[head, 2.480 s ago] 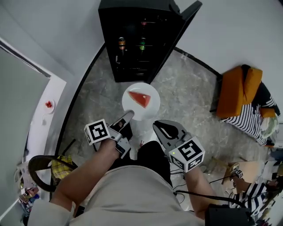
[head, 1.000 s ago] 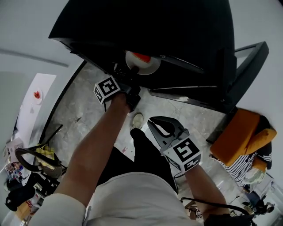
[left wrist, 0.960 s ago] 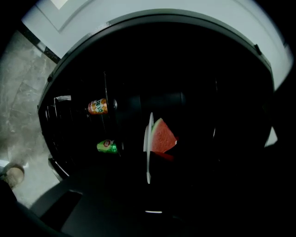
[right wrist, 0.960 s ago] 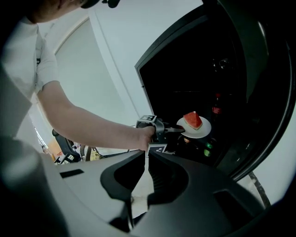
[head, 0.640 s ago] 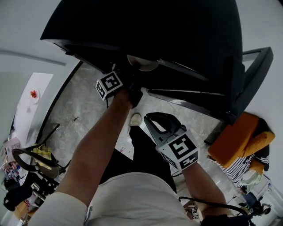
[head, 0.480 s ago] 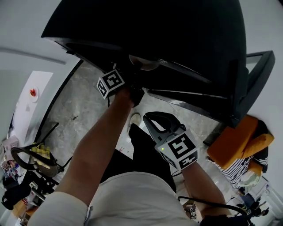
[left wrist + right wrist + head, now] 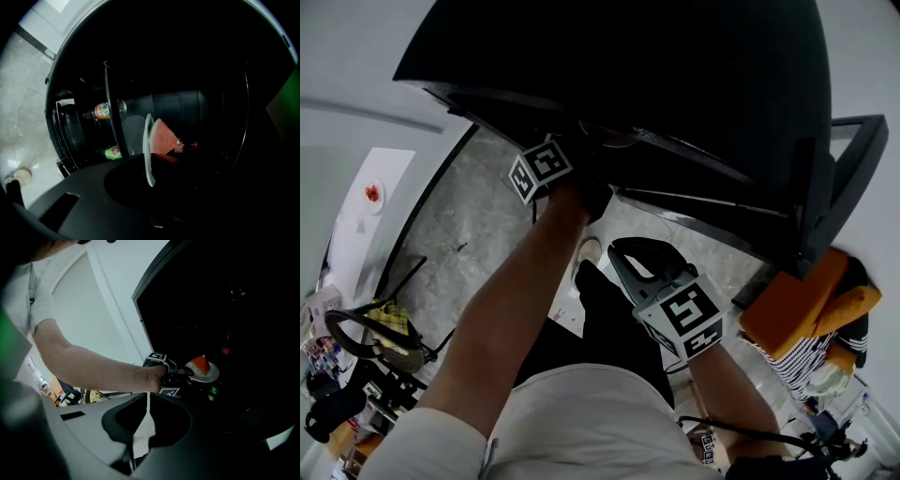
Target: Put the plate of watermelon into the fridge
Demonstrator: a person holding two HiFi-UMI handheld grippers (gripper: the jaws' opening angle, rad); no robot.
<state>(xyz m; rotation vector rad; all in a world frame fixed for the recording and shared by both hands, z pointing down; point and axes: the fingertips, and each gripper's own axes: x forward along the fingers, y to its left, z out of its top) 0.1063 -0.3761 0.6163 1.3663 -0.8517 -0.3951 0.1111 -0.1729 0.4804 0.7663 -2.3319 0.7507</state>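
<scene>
The black fridge (image 7: 628, 75) stands open in front of me. My left gripper (image 7: 150, 174) is shut on the rim of the white plate (image 7: 148, 150), which shows edge-on with the red watermelon wedge (image 7: 164, 138) on it. In the right gripper view the plate (image 7: 208, 376) and watermelon (image 7: 200, 364) are level inside the dark fridge, held by the left gripper (image 7: 186, 373). From the head view only the left gripper's marker cube (image 7: 539, 169) shows at the fridge opening. My right gripper (image 7: 621, 253) hangs back near my waist, shut and empty.
Two bottles (image 7: 104, 110) (image 7: 112, 151) lie behind a wire shelf inside the fridge. The fridge door (image 7: 844, 178) stands open at the right. An orange cloth on a chair (image 7: 811, 305) is right of it. A white side table (image 7: 356, 225) is at the left.
The left gripper has pushed the plate forward into the fridge, so the plate has slipped out of the head view under the fridge top. The right gripper has hardly moved.
</scene>
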